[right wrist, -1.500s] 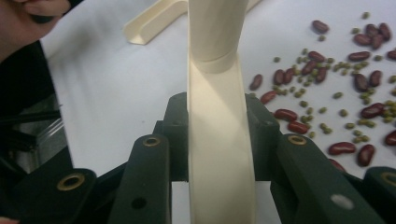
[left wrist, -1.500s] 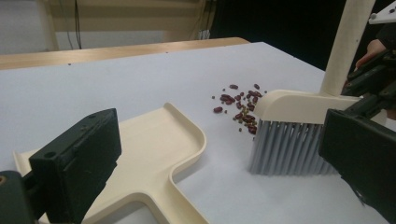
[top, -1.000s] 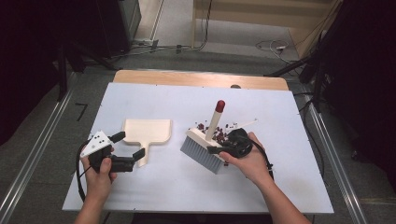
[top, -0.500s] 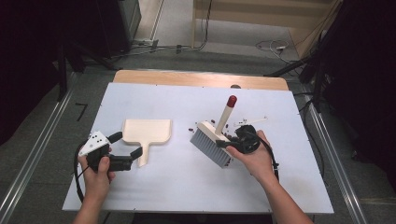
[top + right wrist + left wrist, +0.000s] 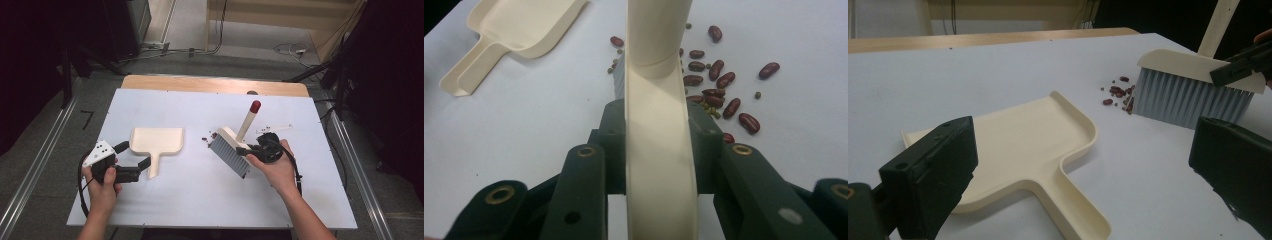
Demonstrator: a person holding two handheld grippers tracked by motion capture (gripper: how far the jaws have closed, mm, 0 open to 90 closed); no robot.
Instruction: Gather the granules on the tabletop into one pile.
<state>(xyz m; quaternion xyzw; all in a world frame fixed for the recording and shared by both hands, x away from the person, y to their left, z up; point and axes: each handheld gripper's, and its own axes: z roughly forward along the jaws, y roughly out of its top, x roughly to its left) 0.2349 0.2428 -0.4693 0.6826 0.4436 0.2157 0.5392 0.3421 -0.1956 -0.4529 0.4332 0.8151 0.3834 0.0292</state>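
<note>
My right gripper (image 5: 246, 150) clamps smooth cream brush (image 5: 231, 150); left gripper (image 5: 134, 159) released beside flat dustpan (image 5: 156, 140); glossy beans (image 5: 716, 85).

white tabletop (image 5: 200, 200) on wooden board, bare strip along far edge (image 5: 215, 84) | grey floor beyond, cables (image 5: 165, 50) trailing across it | metal rails left (image 5: 35, 170) and right (image 5: 357, 180) of table | pale wooden furniture (image 5: 280, 20) at back | dark equipment (image 5: 115, 25) far left
</note>
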